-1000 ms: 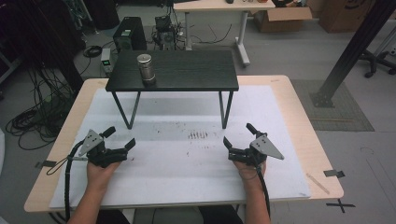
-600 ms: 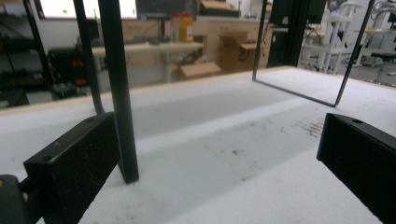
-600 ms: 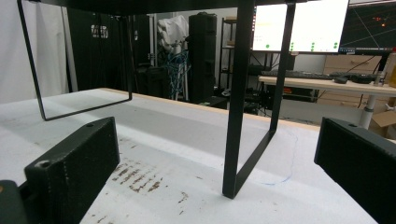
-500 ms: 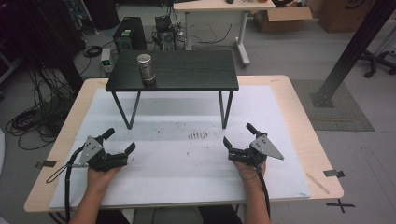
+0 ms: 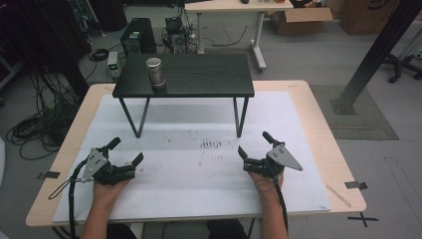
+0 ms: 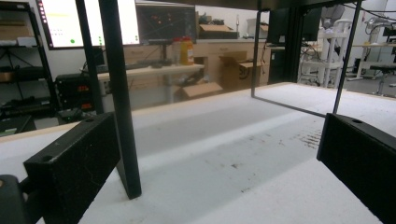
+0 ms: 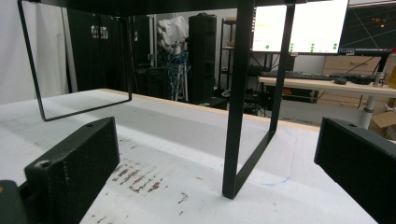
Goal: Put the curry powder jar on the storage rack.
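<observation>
A small black table [image 5: 209, 74] stands at the far half of the white mat [image 5: 199, 174], with a metal cylinder [image 5: 155, 72] upright on its left part. My left gripper [image 5: 127, 150] rests on the mat near the front left, open, nothing between its jaws. My right gripper [image 5: 253, 143] rests at the front right, open and empty too. The left gripper view looks between wide-apart jaws [image 6: 215, 140] at the black table's leg [image 6: 119, 93] close ahead. In the right gripper view the open gripper [image 7: 215, 144] faces another leg [image 7: 238, 93].
Dark smudges [image 5: 211, 144] mark the mat between the grippers. The mat lies on a wooden tabletop [image 5: 318, 129] whose edges are close on all sides. Beyond it are cables, a desk [image 5: 234, 6] and cardboard boxes [image 5: 303, 17] on the floor.
My left gripper has slid slightly toward the near edge of the mat. The right gripper has stayed where it was, and both stay open.
</observation>
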{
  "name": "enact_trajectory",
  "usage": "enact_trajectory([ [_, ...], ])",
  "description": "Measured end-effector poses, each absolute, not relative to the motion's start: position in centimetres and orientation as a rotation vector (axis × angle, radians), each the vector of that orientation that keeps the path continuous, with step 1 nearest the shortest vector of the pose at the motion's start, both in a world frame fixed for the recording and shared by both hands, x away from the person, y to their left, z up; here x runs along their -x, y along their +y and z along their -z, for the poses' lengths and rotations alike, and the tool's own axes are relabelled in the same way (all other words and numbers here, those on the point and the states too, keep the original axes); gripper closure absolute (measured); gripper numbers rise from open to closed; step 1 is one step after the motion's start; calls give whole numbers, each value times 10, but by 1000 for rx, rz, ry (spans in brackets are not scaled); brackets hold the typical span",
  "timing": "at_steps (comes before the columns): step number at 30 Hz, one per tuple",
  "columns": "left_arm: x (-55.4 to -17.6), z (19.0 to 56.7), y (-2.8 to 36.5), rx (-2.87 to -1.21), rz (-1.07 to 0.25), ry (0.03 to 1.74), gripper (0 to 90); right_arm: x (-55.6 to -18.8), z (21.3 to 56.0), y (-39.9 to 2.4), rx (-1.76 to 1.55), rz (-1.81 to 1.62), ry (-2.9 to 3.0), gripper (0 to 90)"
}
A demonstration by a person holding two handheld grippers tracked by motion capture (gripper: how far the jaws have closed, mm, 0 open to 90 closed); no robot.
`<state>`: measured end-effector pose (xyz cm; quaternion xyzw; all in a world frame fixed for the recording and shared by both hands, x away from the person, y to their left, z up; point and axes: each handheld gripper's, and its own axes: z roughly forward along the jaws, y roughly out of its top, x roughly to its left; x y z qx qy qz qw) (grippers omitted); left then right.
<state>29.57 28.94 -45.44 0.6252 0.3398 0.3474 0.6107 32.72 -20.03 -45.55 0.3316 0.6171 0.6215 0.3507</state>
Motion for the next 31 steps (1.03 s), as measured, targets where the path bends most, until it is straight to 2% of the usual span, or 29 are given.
enact_trajectory([
  [31,-296,454,290,-1439,-801,788,2,-327,455,-200,-857,-1608,1601,0],
])
